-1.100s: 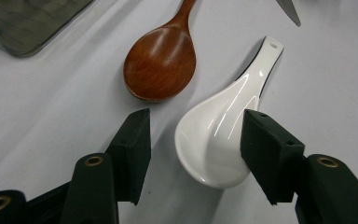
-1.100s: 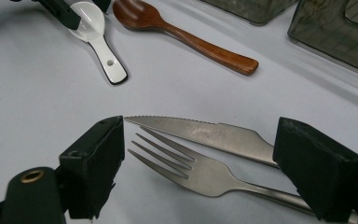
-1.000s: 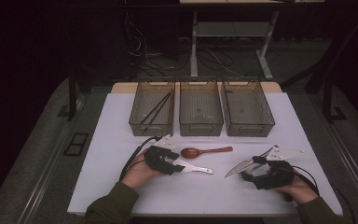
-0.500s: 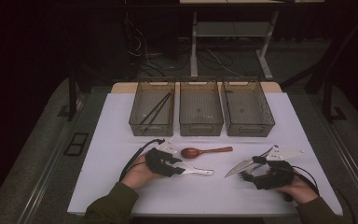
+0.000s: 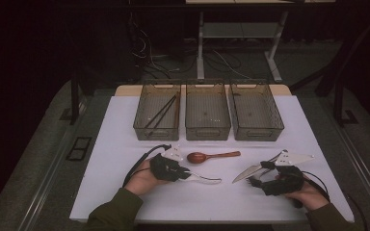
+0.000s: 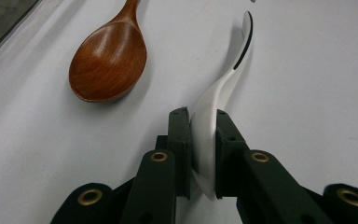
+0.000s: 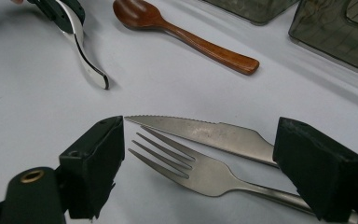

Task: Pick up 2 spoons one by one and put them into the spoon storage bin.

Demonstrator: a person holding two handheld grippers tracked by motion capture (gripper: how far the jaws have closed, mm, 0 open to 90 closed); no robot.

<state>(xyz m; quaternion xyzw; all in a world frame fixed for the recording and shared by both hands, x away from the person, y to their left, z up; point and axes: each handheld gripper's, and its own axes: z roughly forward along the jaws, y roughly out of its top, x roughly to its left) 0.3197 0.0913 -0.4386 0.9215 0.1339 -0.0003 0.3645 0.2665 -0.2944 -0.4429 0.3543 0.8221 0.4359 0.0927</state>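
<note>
Pinching white spoon (image 6: 214, 105) handle between left gripper (image 6: 200, 116) fingers (image 6: 179, 140).

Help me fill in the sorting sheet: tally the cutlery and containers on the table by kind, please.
Spoons: 2, a wooden spoon and a white spoon clamped in the left gripper
Knives: 1, knife
Forks: 1, fork
Chopsticks: 2, the dark chopsticks in the left bin
Bins: 3, bins
Total: 9
</note>
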